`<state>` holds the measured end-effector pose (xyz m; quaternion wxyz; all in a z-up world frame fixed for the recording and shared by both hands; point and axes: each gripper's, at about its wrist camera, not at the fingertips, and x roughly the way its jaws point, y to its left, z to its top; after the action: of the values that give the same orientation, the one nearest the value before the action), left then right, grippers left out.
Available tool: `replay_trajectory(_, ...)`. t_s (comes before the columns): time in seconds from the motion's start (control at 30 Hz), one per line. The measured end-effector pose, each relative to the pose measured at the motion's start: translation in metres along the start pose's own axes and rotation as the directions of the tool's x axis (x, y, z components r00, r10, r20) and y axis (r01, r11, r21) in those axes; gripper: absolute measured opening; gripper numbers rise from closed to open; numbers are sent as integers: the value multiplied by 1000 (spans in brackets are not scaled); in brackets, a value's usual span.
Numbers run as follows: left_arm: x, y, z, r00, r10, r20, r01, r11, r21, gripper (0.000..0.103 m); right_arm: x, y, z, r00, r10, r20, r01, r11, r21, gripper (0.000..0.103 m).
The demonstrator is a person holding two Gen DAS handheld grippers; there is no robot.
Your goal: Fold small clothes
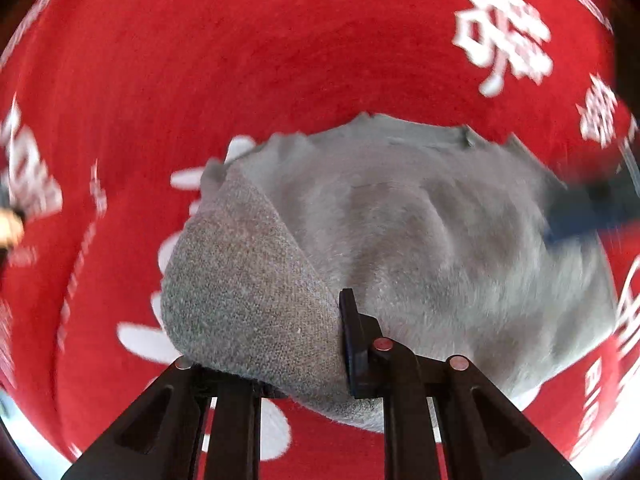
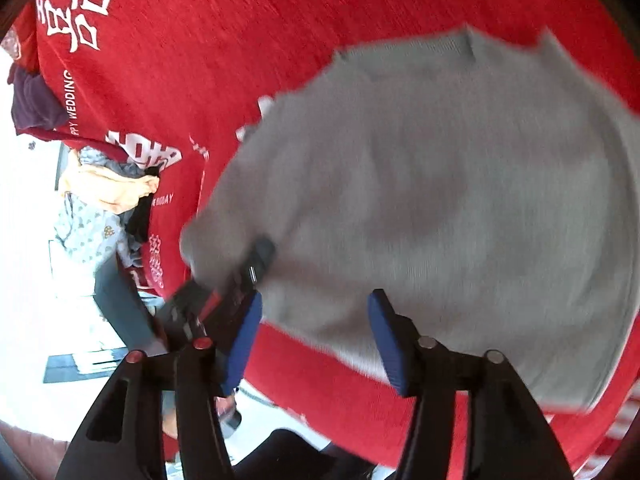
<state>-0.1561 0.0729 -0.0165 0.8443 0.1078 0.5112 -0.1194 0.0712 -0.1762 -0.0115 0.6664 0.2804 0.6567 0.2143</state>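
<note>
A grey knitted garment (image 1: 420, 220) lies on the red tablecloth (image 1: 240, 60), with one corner folded up so its coarser inside shows. My left gripper (image 1: 292, 320) is shut on that raised corner; one black finger (image 1: 352, 340) shows and the other is hidden under the cloth. In the right wrist view the same garment (image 2: 440, 200) spreads across the tablecloth (image 2: 240, 40), and the left gripper (image 2: 256, 260) shows as a dark blur at its lifted near-left corner. My right gripper (image 2: 316, 304) hovers over the garment's near edge, its blue pads (image 2: 244, 340) wide apart and gripping nothing.
The tablecloth carries white printed characters (image 1: 504, 32). Past its left edge a pile of other clothes (image 2: 108, 192) and a purple cloth (image 2: 32, 104) sit over a bright floor. The right gripper appears as a blue blur (image 1: 592, 208) at the garment's right side.
</note>
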Motion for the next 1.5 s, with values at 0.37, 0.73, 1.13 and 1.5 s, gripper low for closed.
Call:
replay_trajectory(0.37,-2,-12,-4,998,29,53,-37,987,159,19,106,94,117,931,-114,-347,30,971,-238,85)
replay_trajectory(0.73,-5,-12,-12,998,11,64,-22,986,167,19,198,132,125,818,-372,-438,161,880,-447,86)
replay_trajectory(1.13,-26,-23,1,995,-17,93,-3,977,211,19,130,94,131,932,-233,-278,127,928,-350,14)
replay_trajectory(1.5,-89,-105,32,966,-149,209,58,920,389,19,-25,26,109,994,106,1,-103,968,-227,14)
